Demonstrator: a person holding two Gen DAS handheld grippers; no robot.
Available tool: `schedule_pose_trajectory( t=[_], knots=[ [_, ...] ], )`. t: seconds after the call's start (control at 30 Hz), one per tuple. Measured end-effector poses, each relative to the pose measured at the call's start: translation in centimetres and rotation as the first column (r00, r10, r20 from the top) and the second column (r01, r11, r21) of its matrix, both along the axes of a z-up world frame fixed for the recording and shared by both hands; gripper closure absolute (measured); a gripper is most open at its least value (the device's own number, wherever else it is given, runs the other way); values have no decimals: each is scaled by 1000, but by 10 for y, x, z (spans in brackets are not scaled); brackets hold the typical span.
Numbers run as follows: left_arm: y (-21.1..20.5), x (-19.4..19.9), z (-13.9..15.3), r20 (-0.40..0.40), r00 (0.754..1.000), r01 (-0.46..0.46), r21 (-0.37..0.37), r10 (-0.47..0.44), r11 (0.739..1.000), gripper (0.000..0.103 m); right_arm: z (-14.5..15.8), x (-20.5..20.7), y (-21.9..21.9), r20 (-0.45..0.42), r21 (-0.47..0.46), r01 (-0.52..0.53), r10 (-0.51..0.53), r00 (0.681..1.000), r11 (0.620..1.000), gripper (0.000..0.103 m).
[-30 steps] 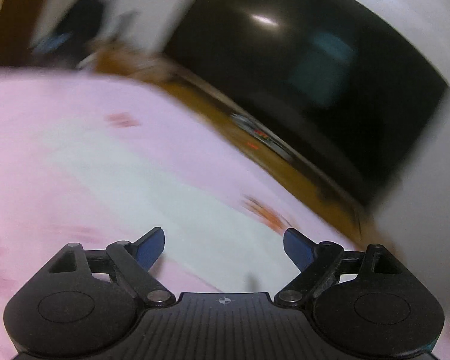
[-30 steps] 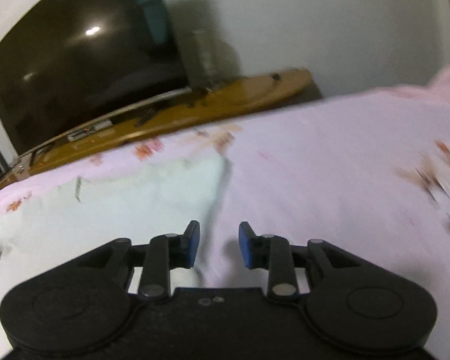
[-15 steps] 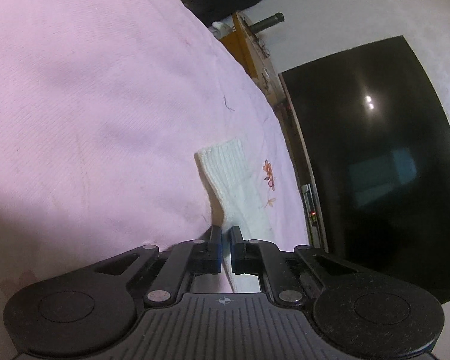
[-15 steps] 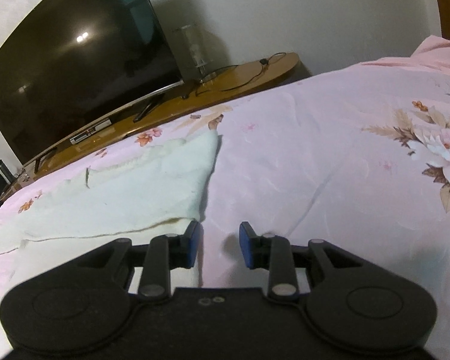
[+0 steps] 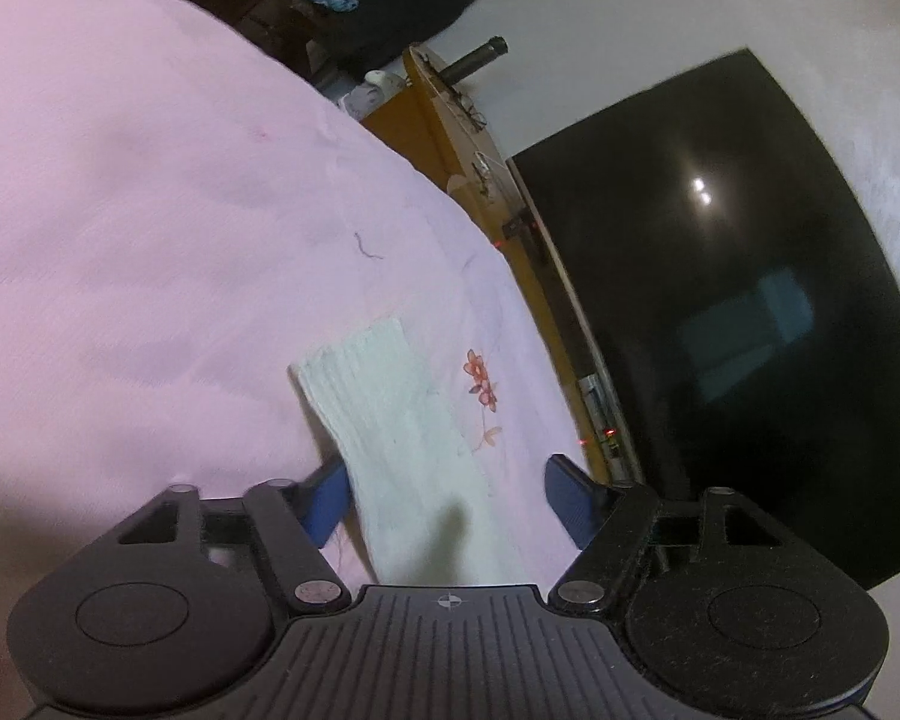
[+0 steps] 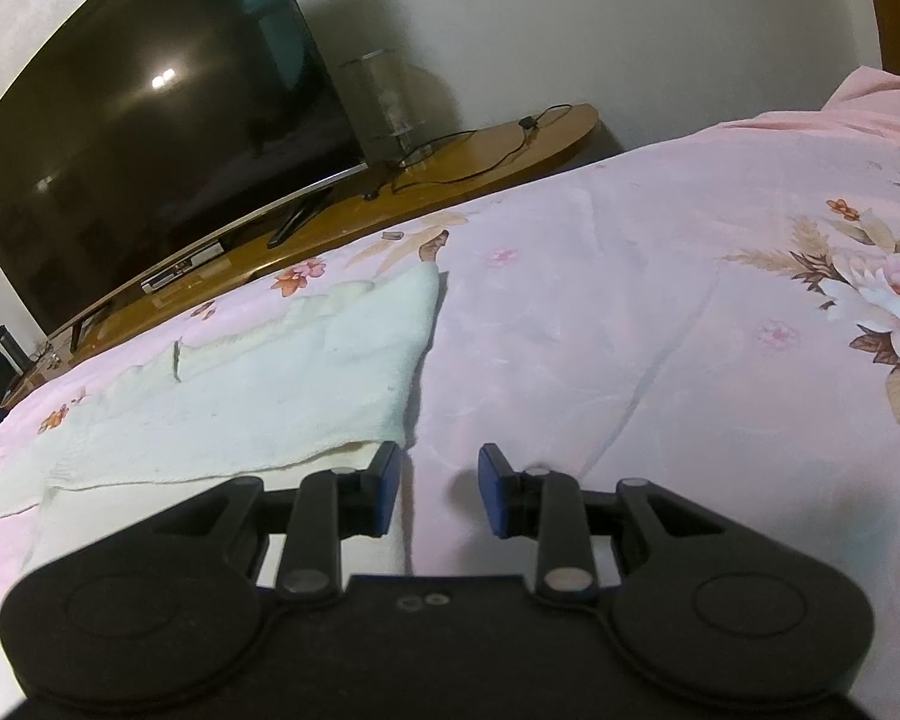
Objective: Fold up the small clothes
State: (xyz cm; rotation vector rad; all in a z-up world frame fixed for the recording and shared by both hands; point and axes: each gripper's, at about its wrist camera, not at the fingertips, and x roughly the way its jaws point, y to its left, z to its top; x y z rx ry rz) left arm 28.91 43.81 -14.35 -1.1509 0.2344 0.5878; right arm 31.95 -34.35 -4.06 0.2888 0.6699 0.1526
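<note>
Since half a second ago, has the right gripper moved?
No. In the right wrist view the right gripper sits at the same spot by the white garment's corner, and the TV keeps its place. Fingers equally parted, nothing between them.

Left gripper: matte black plastic throughout, built on two broad rounded housings, each stamped with a shallow circular recess. Between them, a ribbed black plate bearing a small white crosshair mark. Black link arms pinned by silver screw heads, triangular cut-outs in the outer links, and blue fingertips at the ends. Right gripper: same black body and twin round housings with circular recesses, but a smooth centre plate marked by two small grey rings. Silver pivot screws again, and blue pads on black fingers.
</note>
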Motion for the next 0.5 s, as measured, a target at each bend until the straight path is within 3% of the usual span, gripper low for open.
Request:
schedule_pose_trajectory(
  t=[0.03,0.07,0.1,0.2,0.27,0.4,0.5],
  knots=[
    [1,5,2,-38,999,9,14,-9,1000,58,0,0,0,-1,-4,2,-2,1000,1000,73],
    [4,11,3,-94,995,26,26,-23,999,83,0,0,-1,-2,-5,4,-4,1000,1000,73],
    [6,14,2,-140,990,41,32,-36,999,100,1,0,-2,-2,-5,8,-8,1000,1000,73],
    [-3,15,20,-141,989,55,75,-44,996,100,3,-1,-7,3,-6,27,-27,1000,1000,73],
    [-27,22,46,-113,986,146,194,-125,970,100,4,1,-13,5,1,39,-39,999,999,73],
    [-119,58,83,-133,923,385,360,-362,850,100,5,21,-23,2,-16,127,-127,992,992,74],
    [-197,93,95,-144,860,503,387,-489,772,100,11,37,-23,4,-13,177,-177,984,984,74]
  ],
)
